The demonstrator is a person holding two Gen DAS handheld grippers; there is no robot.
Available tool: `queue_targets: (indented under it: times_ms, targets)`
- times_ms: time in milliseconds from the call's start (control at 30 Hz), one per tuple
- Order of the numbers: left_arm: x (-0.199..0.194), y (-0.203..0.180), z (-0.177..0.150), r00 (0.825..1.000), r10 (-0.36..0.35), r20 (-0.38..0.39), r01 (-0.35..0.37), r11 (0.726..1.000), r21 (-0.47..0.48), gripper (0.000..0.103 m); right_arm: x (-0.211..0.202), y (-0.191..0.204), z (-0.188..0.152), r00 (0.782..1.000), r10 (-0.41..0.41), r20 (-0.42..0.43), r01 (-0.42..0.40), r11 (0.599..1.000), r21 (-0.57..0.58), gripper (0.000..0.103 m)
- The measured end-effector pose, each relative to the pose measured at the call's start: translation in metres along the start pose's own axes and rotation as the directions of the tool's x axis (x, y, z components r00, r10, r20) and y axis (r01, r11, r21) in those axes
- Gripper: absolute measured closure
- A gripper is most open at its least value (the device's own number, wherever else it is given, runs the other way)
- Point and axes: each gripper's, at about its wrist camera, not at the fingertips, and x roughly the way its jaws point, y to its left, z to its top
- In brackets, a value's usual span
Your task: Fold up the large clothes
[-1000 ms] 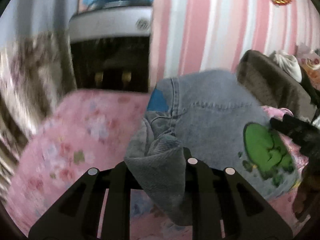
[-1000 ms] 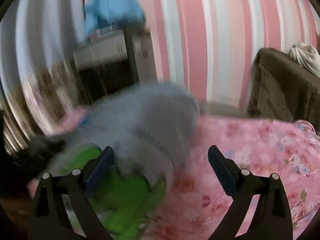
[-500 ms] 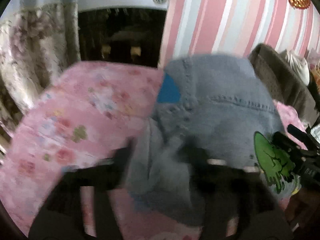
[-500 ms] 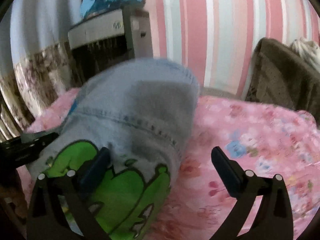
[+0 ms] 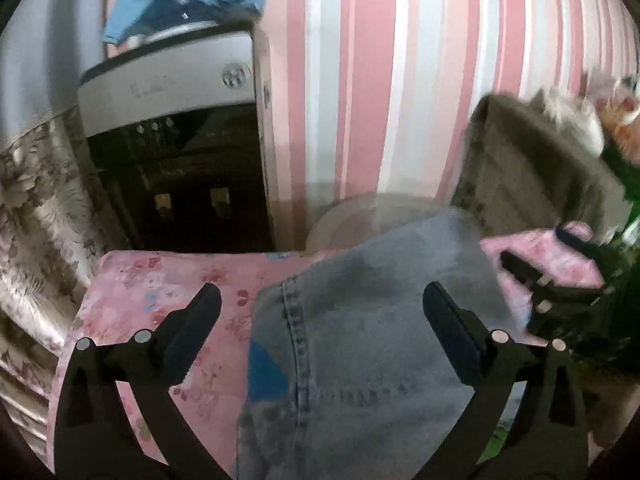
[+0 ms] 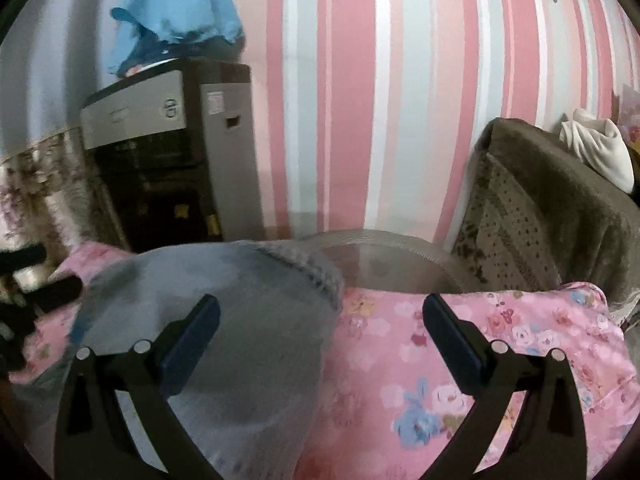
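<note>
Both claws gape wide, gripping nothing — the left gripper (image 5: 322, 304), jaws just opened, and right gripper (image 6: 320, 314) hover above the folded denim garment (image 5: 360, 340).

Between the wide-apart black jaws of the left gripper (image 5: 320, 312), faded blue-grey denim (image 5: 360, 340) is seen, stitched in paler thread and marked by a bright blue patch (image 5: 266, 376) nearer the left jaw. Under it, a pink sheet (image 6: 460, 360) printed with small flowers is spread, reaching past the right jaw of the right gripper (image 6: 320, 324). Beyond the jaws, a wall (image 6: 360, 100) striped in pink, white and pale grey is shown; a light blue cloth (image 6: 180, 12), somewhat blurred, is draped over a grey and black cabinet (image 6: 160, 152).
</note>
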Motion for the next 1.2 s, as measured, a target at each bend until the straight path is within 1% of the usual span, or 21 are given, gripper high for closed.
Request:
queue_targets:
  times_ms: [33,100,200,300,333,433,500,600,700,733,767,833,867,900,967,1000,1033,1067,1100,1167,1200]
  targets:
    - [0.011,-0.003,-0.002,1.0,0.012,-0.007,-0.012,1.0,0.011,0.003,0.008,0.0,-0.001,1.0,-0.013,0.0,0.013,1.0,-0.004,0.002]
    - [0.034,-0.006,-0.01,0.998,0.036,-0.053,-0.034,0.999,0.027,0.003,0.024,0.001,-0.004,0.999,-0.036,-0.025,0.036,0.999,-0.025,0.002]
    - [0.051,-0.002,-0.025,0.997,0.034,-0.075,-0.034,0.999,-0.003,0.003,0.049,0.002,-0.013,0.994,-0.067,-0.086,0.063,0.997,-0.055,0.002]
    - [0.055,0.011,-0.032,0.997,0.013,-0.078,-0.019,0.997,-0.079,0.003,0.072,-0.001,-0.027,0.983,-0.07,-0.169,0.061,0.997,-0.057,0.003]
    - [0.055,0.012,-0.035,0.997,0.014,-0.08,-0.021,0.996,-0.086,0.003,0.076,-0.001,-0.027,0.979,-0.063,-0.193,0.053,0.997,-0.055,0.003]
    - [0.059,0.012,-0.038,0.996,-0.001,-0.092,-0.006,0.997,-0.079,0.003,0.077,0.002,-0.025,0.977,-0.063,-0.206,0.051,0.997,-0.064,0.003]
    - [0.056,0.014,-0.037,0.995,-0.025,-0.097,0.018,0.997,-0.079,0.003,0.069,-0.004,-0.024,0.98,-0.048,-0.194,0.044,0.999,-0.027,0.002]
    - [0.03,0.015,-0.038,0.997,-0.057,-0.048,0.054,0.997,-0.064,0.003,0.031,-0.012,-0.023,0.991,-0.029,-0.127,0.031,1.0,0.008,0.002]
    - [0.0,0.019,-0.043,0.996,-0.093,-0.004,0.093,0.994,-0.064,0.003,-0.017,-0.019,-0.031,0.996,0.04,-0.078,-0.035,0.997,0.066,0.002]
    - [-0.009,0.022,-0.048,0.994,-0.106,0.009,0.107,0.991,-0.075,0.003,-0.034,-0.02,-0.036,0.996,0.063,-0.067,-0.057,0.994,0.09,0.002]
    - [-0.02,0.025,-0.055,0.991,-0.132,0.024,0.134,0.986,-0.1,0.003,-0.045,-0.019,-0.041,0.996,0.071,-0.053,-0.065,0.992,0.111,0.002]
    - [-0.028,0.023,-0.065,0.986,-0.161,0.038,0.165,0.979,-0.121,0.003,-0.063,-0.014,-0.052,0.996,0.082,-0.046,-0.075,0.988,0.133,0.002]
    - [-0.03,0.022,-0.07,0.986,-0.164,0.041,0.168,0.978,-0.122,0.003,-0.069,-0.01,-0.057,0.996,0.084,-0.042,-0.077,0.986,0.145,0.002]
    - [-0.027,0.017,-0.077,0.988,-0.15,0.036,0.153,0.982,-0.109,0.003,-0.072,-0.005,-0.061,0.995,0.093,-0.045,-0.085,0.985,0.149,0.002]
    - [-0.018,0.013,-0.084,0.992,-0.126,0.002,0.125,0.989,-0.084,0.003,-0.072,0.009,-0.07,0.995,0.08,-0.057,-0.072,0.99,0.118,0.002]
    - [-0.01,0.012,-0.091,0.993,-0.115,-0.012,0.114,0.991,-0.07,0.003,-0.067,0.015,-0.076,0.994,0.073,-0.082,-0.065,0.994,0.09,0.002]
    - [-0.006,0.012,-0.097,0.993,-0.118,-0.003,0.117,0.991,-0.066,0.003,-0.059,0.021,-0.083,0.99,0.072,-0.124,-0.063,0.995,0.072,0.002]
    - [-0.004,0.013,-0.1,0.992,-0.123,-0.002,0.123,0.99,-0.065,0.003,-0.059,0.023,-0.087,0.99,0.076,-0.123,-0.067,0.995,0.079,0.002]
    - [-0.004,0.015,-0.099,0.991,-0.134,-0.006,0.133,0.988,-0.075,0.003,-0.062,0.022,-0.091,0.992,0.071,-0.103,-0.062,0.994,0.091,0.002]
    - [-0.008,0.016,-0.093,0.99,-0.143,-0.009,0.142,0.987,-0.071,0.003,-0.065,0.022,-0.088,0.994,0.061,-0.088,-0.053,0.994,0.093,0.002]
    - [-0.013,0.017,-0.089,0.988,-0.153,0.005,0.153,0.986,-0.06,0.003,-0.065,0.022,-0.085,0.994,0.063,-0.085,-0.055,0.994,0.095,0.002]
